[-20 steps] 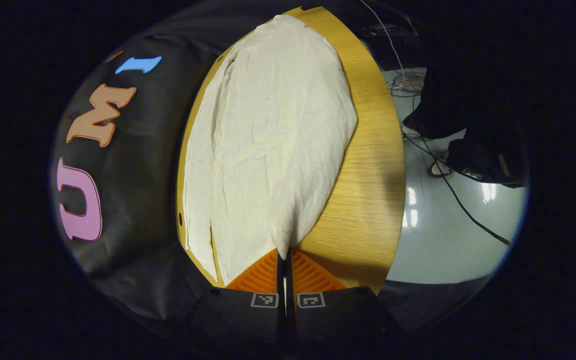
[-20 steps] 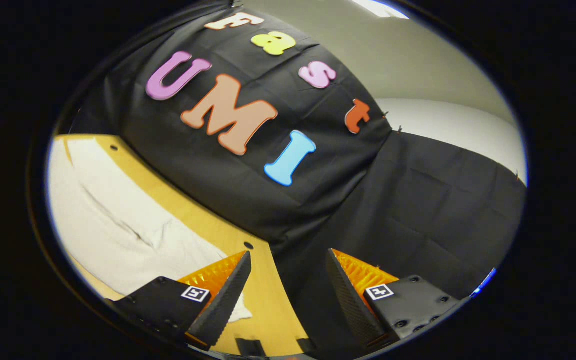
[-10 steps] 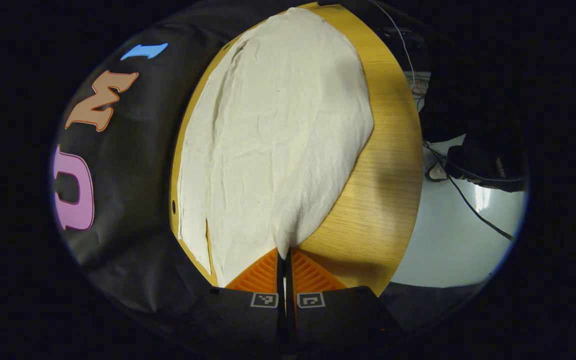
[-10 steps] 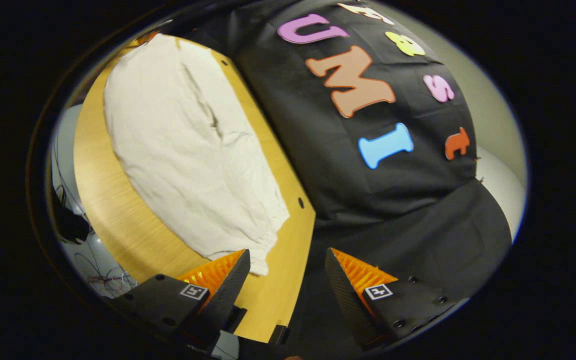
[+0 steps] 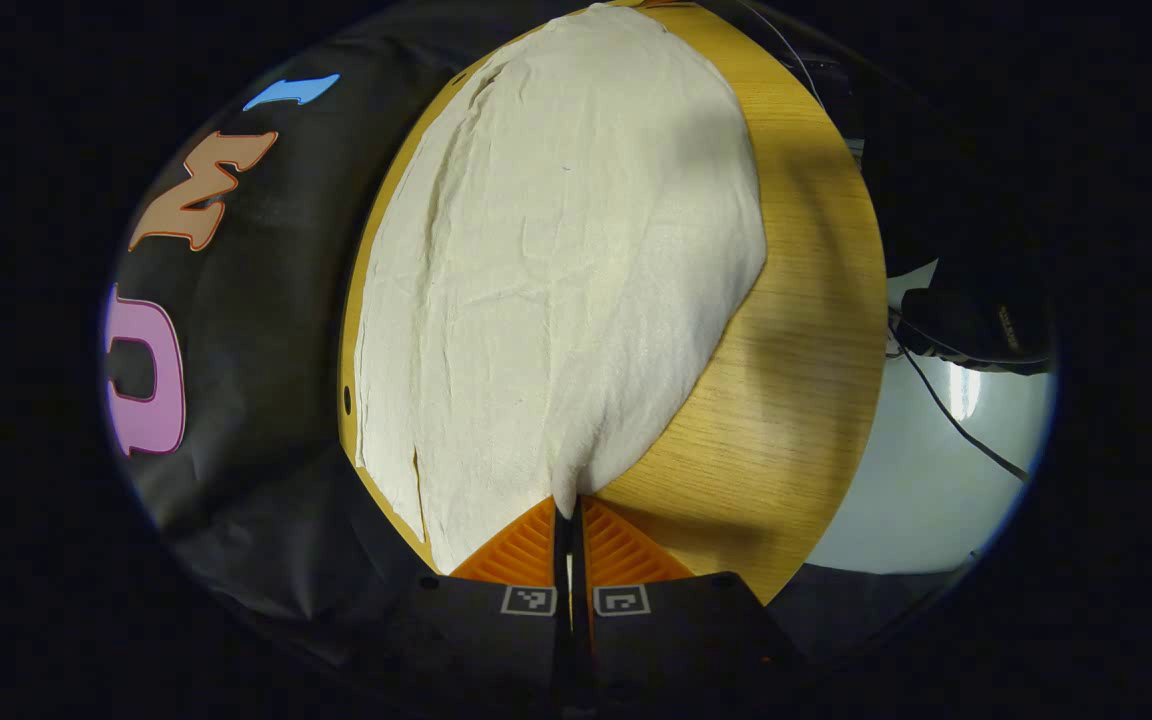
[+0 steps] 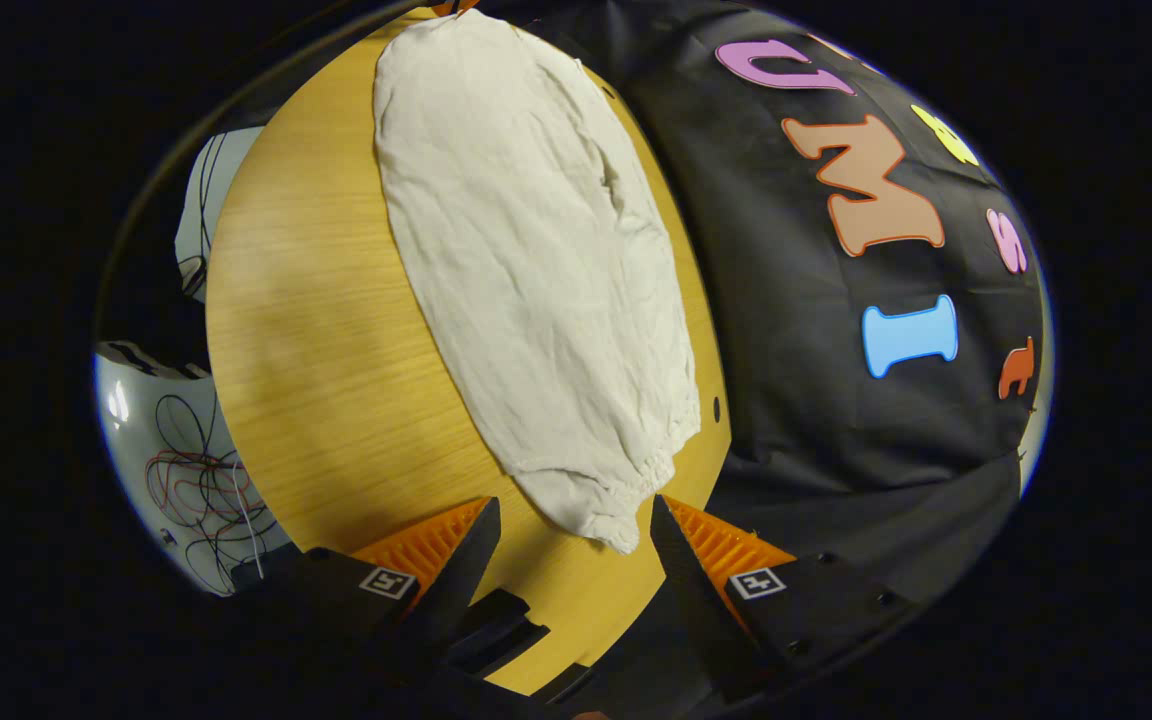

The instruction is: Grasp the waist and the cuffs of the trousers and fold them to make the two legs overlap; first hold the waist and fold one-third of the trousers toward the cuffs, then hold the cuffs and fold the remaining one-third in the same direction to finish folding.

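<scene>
Your left gripper point(image 5: 568, 512) is pinched tight on the trousers point(image 5: 556, 270), with both fingers pressed together at bottom centre of the left gripper view and a point of cream cloth caught right between them. From that pinch the fabric fans out and runs up the middle of the frame, lying mostly flat and a bit wrinkled on the table point(image 5: 786, 400). There's a narrow slit along the cloth's lower left edge, near the table's rim. Bare wood shows to the right of the cloth, with a soft shadow across it. Further right, past the table edge, you get shiny pale floor point(image 5: 916, 490), a cable point(image 5: 956, 425) trailing over it, and a dark shoe point(image 5: 976, 330) at the right edge.

Your right gripper point(image 6: 573, 520) has its fingers spread wide at the bottom of the right gripper view, not holding anything. The gathered, elasticated end of the trousers point(image 6: 536, 260) sits just above the gap between them, its lowest corner dipping down between the fingertips. I can't tell whether it touches either one. From there the cloth stretches away to the top of the frame, along the right side of the table point(image 6: 316, 330), close to the black booth wall point(image 6: 816, 420). Plenty of bare wood to its left. At the left edge there's a tangle of wires point(image 6: 201, 480) on the floor.
</scene>
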